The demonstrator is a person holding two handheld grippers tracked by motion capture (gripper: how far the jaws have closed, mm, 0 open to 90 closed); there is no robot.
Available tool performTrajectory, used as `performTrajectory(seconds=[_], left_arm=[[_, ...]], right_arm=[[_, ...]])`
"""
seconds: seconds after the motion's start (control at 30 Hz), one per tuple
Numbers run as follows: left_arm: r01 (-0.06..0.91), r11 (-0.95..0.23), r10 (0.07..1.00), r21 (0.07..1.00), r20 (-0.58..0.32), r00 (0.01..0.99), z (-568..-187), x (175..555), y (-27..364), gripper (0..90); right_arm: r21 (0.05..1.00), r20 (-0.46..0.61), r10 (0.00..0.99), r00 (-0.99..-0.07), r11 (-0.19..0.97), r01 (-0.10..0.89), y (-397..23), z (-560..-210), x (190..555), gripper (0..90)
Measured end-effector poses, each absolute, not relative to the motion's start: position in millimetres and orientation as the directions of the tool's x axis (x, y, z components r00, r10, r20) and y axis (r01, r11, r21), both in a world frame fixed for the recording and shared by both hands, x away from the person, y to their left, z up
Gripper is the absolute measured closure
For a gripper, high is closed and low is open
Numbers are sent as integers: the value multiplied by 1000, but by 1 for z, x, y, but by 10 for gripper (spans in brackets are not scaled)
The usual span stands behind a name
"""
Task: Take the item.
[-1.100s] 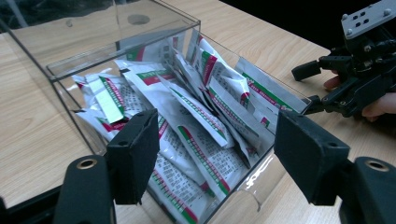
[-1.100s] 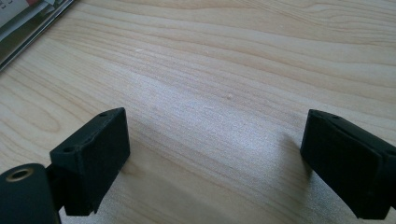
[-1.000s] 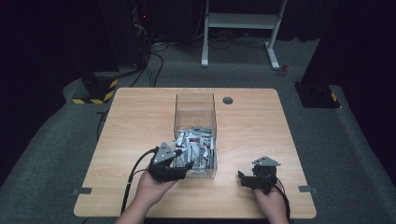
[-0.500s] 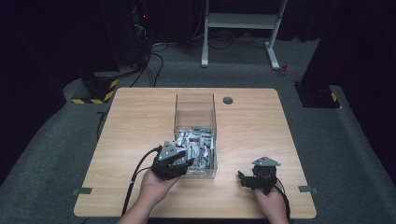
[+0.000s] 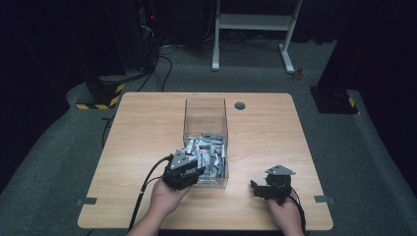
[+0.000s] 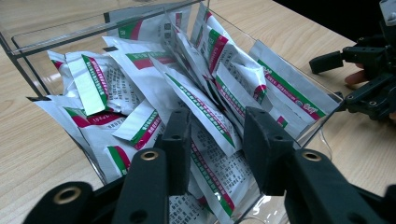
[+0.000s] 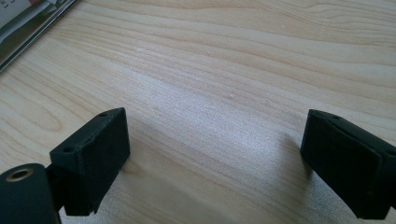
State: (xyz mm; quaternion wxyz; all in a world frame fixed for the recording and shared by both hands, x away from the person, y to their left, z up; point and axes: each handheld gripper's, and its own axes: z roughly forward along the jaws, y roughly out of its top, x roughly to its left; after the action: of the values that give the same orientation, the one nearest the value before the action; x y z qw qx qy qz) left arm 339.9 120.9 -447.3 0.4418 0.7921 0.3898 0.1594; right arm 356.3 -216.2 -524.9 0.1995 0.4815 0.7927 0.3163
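The left hand-held gripper [image 6: 212, 149] is reached into the near end of a clear plastic box [image 5: 205, 110] that stands in the middle of the wooden surface [image 5: 142, 128]. The box is filled with a loose heap of small white packets [image 6: 140, 79] with green and red stripes. The jaws have just been closing, and one packet [image 6: 205, 114], lying slantwise at the near edge of the heap, is seen between them; whether the pads already press on it cannot be told, since a gap seems to be left on either side. The packets are judged to be light, thin and limp, with a smooth, slippery film, so a flat pinch across the sealed edge or the middle of one packet is called for rather than a grip at a corner, where it may fold and slide out. Neighbouring packets overlap it and may be dragged up with it. The right hand-held gripper [image 7: 215, 158] is held over the bare surface to the right of the box, its jaws standing wide apart with nothing between them.
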Motion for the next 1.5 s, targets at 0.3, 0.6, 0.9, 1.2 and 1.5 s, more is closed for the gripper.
performTrajectory(seconds=[0.3,0.6,0.9,1.2,1.5], left_arm=[[475,-316,750,822,-90,655,-449,339,117,750],[463,-292,745,837,-105,659,-449,337,119,874],[458,-226,751,860,-146,644,-445,336,132,880],[438,-196,755,877,-149,638,-439,334,140,882],[409,-187,758,893,-134,639,-430,331,147,883]], right_arm=[[694,-13,887,-461,340,635,-216,-525,356,78],[693,-12,885,-465,343,634,-216,-525,356,79],[694,-14,884,-468,345,632,-216,-525,356,78],[693,-11,885,-466,342,634,-216,-525,356,78],[693,-9,885,-465,341,635,-216,-525,356,79]])
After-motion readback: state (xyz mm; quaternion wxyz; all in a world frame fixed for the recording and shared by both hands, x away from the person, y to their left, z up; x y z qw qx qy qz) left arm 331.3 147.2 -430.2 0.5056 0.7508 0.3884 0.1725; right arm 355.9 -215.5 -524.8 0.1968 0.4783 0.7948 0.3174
